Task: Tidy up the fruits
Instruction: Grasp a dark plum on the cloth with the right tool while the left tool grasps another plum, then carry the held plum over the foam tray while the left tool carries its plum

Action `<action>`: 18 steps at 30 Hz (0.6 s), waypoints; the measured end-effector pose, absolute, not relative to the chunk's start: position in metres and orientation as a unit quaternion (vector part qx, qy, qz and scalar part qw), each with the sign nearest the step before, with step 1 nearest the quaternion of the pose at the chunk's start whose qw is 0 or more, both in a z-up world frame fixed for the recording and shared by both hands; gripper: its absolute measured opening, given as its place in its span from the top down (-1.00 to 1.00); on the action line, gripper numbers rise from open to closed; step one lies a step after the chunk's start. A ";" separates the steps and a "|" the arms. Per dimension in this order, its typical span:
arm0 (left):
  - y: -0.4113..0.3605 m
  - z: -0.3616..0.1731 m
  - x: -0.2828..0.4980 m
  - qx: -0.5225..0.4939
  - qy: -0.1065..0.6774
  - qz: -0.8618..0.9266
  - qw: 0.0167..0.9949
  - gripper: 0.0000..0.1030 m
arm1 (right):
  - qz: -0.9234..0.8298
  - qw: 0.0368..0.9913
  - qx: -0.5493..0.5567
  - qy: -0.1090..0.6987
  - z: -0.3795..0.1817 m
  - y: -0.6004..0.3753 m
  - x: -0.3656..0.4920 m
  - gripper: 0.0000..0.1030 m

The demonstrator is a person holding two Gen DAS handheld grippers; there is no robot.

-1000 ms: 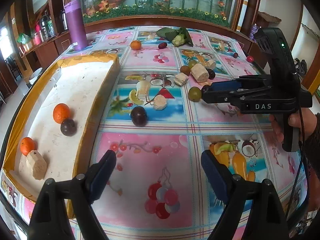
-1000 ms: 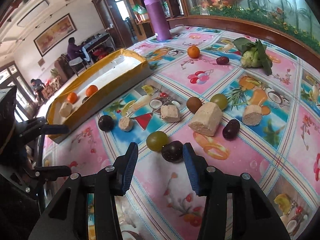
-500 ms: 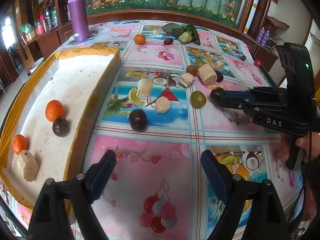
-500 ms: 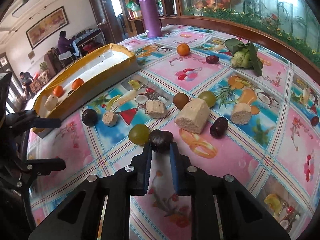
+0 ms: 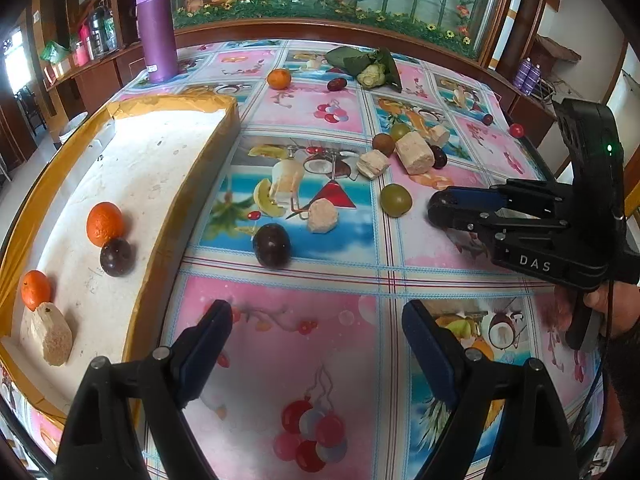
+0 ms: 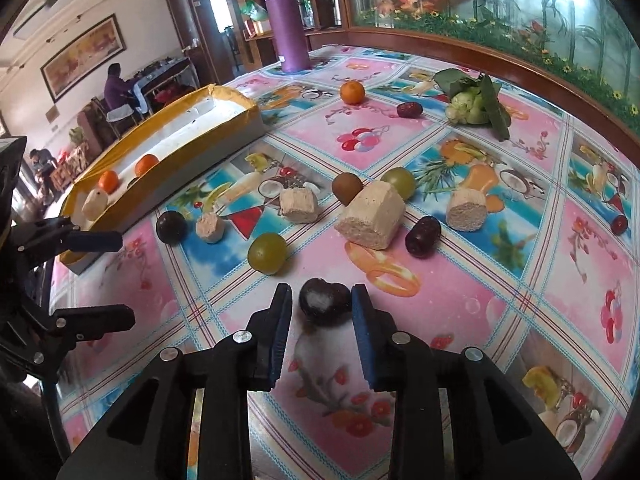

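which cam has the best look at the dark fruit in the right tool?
Right wrist view. The dark fruit sits front and centre between the right tool pads, its shiny, dented top showing. In the left wrist view the right tool is seen side-on and its fingers hide the fruit almost completely.
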State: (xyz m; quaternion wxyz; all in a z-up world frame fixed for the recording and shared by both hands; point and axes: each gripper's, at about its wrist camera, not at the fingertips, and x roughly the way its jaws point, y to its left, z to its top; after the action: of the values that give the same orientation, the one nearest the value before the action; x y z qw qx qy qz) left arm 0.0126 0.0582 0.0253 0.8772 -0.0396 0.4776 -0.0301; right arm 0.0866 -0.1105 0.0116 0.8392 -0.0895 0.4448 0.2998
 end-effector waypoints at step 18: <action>0.069 0.009 0.057 0.012 0.461 -0.046 0.886 0.16 | 0.257 0.861 0.001 0.439 0.022 -0.145 0.055 0.54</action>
State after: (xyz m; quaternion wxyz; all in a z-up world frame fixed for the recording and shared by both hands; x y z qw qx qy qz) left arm 0.0571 0.0688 0.0087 0.8861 0.0124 0.4610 -0.0456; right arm 0.0550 -0.1450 0.0222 0.8609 0.0007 0.4389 0.2571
